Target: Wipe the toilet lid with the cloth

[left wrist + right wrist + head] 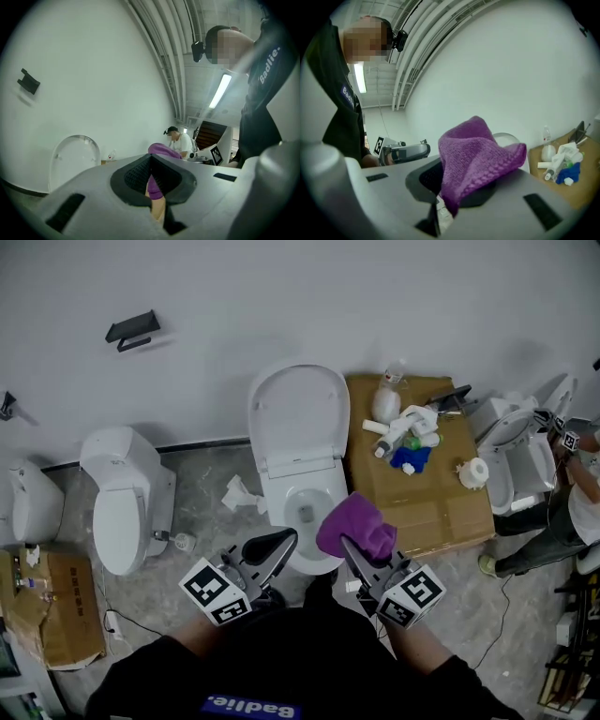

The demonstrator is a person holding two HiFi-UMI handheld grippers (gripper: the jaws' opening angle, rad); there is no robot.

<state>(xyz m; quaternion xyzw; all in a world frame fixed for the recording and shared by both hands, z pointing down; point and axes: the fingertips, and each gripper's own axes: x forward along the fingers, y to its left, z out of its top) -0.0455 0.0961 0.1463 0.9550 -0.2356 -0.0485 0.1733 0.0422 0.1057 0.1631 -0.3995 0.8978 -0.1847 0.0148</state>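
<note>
The purple cloth (356, 526) is pinched in the right claw (350, 543). It sticks up out of the claw's tip in a soft bunch and flops over the top. In the right gripper view the cloth (478, 154) fills the middle, and the right claw (440, 187) is shut tight on its lower edge.

The left claw (283, 542) is pressed together. It sits just to the left of the cloth and does not touch it. In the left gripper view, a bit of the purple cloth (161, 149) peeks up behind the shut left claw (151, 176).

In the head view both claws are over the front of the toilet (305, 512). The toilet lid (298, 413) stands up at the back of the toilet, against the white wall. The cloth is near the front rim, well apart from the lid.

To the right of the toilet is a cardboard box (441, 512) with white bottles (403, 427), something blue and a paper roll (473, 472) on top. To the left of the toilet lies crumpled paper (242, 495) on the floor, and farther left is a second toilet (122, 498).

The person's dark shirt (269, 65) has white letters that read "Badlie". Each claw has a cube with black and white squares on it.
</note>
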